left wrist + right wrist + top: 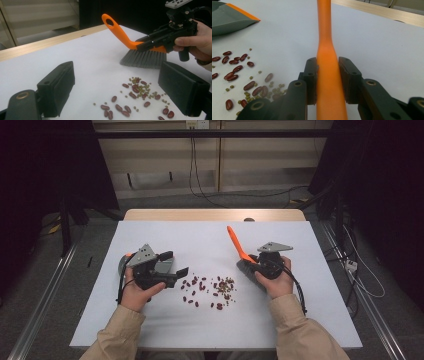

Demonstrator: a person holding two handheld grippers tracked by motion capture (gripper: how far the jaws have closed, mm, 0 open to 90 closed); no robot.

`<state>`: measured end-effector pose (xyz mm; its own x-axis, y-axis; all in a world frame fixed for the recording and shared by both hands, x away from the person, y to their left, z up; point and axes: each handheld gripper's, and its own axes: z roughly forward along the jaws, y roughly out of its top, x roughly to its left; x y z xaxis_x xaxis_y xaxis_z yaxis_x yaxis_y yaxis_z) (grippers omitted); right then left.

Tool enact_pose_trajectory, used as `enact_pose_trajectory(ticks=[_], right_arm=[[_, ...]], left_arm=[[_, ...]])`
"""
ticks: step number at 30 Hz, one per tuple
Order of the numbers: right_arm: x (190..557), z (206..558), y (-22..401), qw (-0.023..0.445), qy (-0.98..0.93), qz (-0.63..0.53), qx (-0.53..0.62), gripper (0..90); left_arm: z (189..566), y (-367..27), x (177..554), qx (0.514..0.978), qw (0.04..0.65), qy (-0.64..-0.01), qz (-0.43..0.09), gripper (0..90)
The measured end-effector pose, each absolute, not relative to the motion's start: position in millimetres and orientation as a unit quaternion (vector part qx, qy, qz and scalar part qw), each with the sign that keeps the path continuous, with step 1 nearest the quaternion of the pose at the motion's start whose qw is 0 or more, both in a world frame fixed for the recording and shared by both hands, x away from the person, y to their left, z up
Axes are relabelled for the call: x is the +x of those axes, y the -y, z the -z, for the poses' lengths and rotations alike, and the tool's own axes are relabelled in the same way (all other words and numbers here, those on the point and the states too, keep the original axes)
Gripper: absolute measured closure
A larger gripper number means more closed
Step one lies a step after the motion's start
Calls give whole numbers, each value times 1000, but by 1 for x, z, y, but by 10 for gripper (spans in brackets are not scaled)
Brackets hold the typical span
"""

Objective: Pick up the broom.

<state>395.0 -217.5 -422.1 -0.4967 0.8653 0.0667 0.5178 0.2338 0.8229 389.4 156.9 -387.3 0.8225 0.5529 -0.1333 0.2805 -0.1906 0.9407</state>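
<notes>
Jaws of the right gripper [256,261] are clamped on the orange handle of a small brush [239,251], pads pressing its lower neck from both sides, as the right gripper view shows with the handle [325,62] running straight up between them. The handle slants up and away toward the far side of the table, while the grey bristles [143,58] rest just at the white table surface [210,232], beside the right edge of the scattered beans. The left gripper [176,265] is held with its jaws spread wide and nothing between them; in the left gripper view the two black pads stand well apart, framing the spill and the brush beyond it. Dark red kidney beans [196,287] and smaller green beans [226,283] lie loose on the surface between the two grippers, the red ones spread mostly toward the left gripper, the green ones bunched nearer the brush. Behind the left gripper lies a grey dustpan [162,265] with an orange strip along its edge [243,12], its mouth turned toward the beans. Both hands, in tan sleeves [300,330], come in from the near edge of the table.
</notes>
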Motion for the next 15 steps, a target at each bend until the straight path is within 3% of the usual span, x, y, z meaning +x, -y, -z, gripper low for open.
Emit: enact_pose_trajectory(ticks=[15], right_arm=[[381,427,225,228,-772,-386,450,706]], left_arm=[[386,-165,389,759,575,-279,-126,87]])
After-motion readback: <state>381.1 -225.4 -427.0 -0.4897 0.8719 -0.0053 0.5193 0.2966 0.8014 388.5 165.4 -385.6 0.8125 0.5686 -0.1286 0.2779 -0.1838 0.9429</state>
